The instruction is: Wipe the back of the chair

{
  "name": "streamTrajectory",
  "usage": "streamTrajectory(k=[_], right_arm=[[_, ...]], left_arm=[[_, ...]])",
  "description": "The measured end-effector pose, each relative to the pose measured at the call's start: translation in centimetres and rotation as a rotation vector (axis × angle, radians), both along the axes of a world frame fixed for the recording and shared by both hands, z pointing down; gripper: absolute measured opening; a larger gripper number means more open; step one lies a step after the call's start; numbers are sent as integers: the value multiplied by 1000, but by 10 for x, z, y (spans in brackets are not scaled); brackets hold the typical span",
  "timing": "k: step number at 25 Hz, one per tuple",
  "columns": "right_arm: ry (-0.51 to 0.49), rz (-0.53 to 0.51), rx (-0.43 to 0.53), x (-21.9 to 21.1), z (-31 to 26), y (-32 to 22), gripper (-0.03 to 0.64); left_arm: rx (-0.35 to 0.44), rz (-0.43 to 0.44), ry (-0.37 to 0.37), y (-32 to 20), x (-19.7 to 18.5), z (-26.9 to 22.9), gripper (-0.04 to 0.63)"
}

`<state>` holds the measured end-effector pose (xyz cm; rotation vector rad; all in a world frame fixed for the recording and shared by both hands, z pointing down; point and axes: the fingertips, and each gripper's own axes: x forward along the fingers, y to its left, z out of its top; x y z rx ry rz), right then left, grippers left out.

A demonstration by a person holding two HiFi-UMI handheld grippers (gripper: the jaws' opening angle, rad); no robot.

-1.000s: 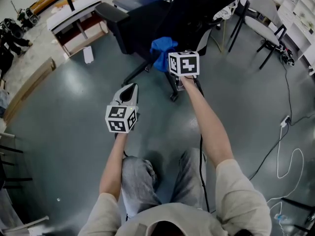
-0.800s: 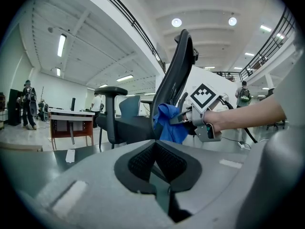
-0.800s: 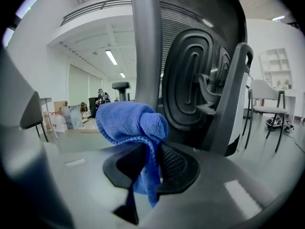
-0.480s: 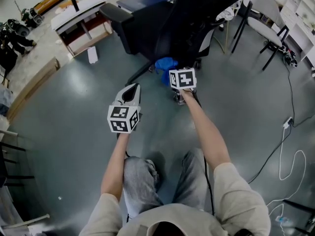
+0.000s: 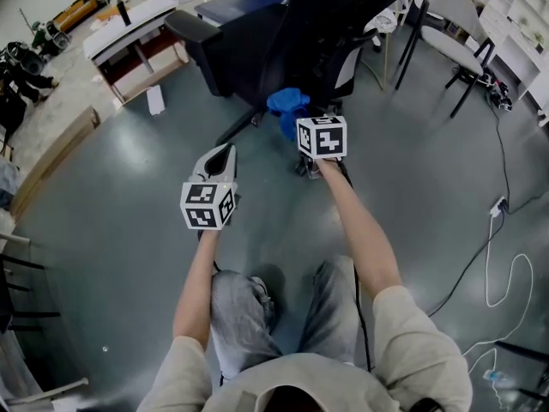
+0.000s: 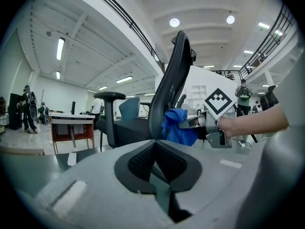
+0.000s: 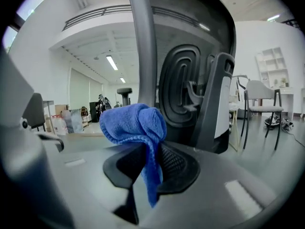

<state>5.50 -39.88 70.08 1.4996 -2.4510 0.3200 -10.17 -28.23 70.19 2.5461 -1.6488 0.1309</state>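
Observation:
A black office chair stands in front of me, its back (image 5: 343,15) facing me in the head view. My right gripper (image 5: 302,117) is shut on a bunched blue cloth (image 5: 286,106) and holds it against the lower part of the back, near the seat. The right gripper view has the cloth (image 7: 136,123) hanging between the jaws, with the chair back (image 7: 190,80) just behind it. My left gripper (image 5: 220,154) hangs lower left, shut and empty, apart from the chair. In the left gripper view the chair back (image 6: 169,85) appears side-on, with the cloth (image 6: 177,126) touching it.
The chair's armrest (image 5: 190,24) sticks out to the left. A low white-topped table (image 5: 129,20) stands at the far left, a grey chair (image 5: 459,15) at the far right. Cables (image 5: 493,256) run over the floor on the right. People stand far off to the left (image 6: 27,109).
My right gripper has moved down the chair back with the cloth, from mid-height to the lower part. The left gripper has hardly moved.

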Motion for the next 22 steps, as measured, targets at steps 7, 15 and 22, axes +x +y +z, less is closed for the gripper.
streamTrajectory(k=[7,15,22], right_arm=[[-50,-13,198,-4,-109,2,71],[-92,-54,425,-20,-228,28,71],[-54,-22,411,-22,-219,2,71]], left_arm=[[-3,-3,-3,1,1,2,5],[-6,-3,1,0,0,4,5],[0,-2,9,-1,-4,4,5]])
